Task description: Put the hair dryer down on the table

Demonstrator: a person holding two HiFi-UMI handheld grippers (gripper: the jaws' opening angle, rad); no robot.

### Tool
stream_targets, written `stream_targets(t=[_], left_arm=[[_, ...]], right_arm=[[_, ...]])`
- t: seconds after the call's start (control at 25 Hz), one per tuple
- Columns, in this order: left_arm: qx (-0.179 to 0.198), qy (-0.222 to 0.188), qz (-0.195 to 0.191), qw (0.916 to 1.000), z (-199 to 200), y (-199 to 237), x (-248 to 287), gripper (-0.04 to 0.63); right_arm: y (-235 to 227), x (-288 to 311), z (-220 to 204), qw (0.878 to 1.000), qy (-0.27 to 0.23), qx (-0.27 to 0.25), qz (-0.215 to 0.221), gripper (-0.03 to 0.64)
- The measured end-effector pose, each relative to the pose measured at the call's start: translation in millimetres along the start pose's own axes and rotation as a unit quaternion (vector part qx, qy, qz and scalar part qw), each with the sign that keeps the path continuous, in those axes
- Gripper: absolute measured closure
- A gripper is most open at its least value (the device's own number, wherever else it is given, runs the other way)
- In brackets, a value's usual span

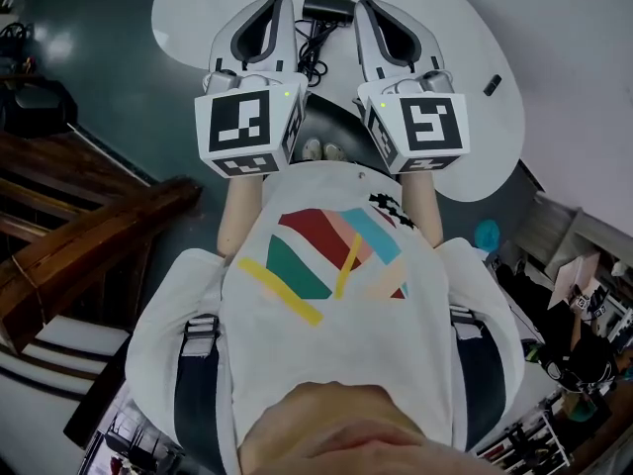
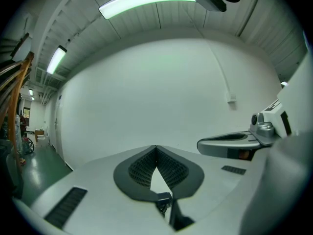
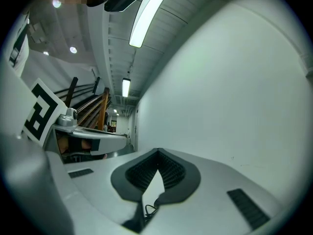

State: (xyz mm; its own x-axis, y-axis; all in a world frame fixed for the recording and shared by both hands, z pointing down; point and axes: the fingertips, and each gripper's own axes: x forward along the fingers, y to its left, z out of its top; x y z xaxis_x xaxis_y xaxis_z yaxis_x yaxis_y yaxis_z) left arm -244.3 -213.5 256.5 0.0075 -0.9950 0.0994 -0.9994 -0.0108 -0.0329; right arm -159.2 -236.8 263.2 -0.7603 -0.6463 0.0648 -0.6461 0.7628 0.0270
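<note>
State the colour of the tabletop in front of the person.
White. The table shows best in the head view.

A wooden handrail (image 1: 99,228) borders the teal floor (image 1: 119,97).

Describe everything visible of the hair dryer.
The hair dryer is a black body, matte plastic by its look, lying on the white table near its far edge. Its black cord trails toward the person in a loose tangle. It sits between the left gripper and right gripper, held by neither.
</note>
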Motion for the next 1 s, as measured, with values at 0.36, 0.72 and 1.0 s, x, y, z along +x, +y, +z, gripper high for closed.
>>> stream_targets(t=[0.36, 0.72, 1.0], left_arm=[[-0.003, -0.008, 0.007, 0.9999, 4, 2, -4, 0.580], [-0.002, -0.014, 0.012, 0.9998, 8, 11, -8, 0.580], [-0.010, -0.020, 0.013, 0.9997, 6, 25, -12, 0.580]], right_arm=[[4, 1, -2, 1.000, 0.000, 0.003, 0.010, 0.606], [9, 9, -4, 1.000, 0.003, -0.005, 0.013, 0.606], [24, 17, -9, 1.000, 0.002, 0.003, 0.020, 0.606]])
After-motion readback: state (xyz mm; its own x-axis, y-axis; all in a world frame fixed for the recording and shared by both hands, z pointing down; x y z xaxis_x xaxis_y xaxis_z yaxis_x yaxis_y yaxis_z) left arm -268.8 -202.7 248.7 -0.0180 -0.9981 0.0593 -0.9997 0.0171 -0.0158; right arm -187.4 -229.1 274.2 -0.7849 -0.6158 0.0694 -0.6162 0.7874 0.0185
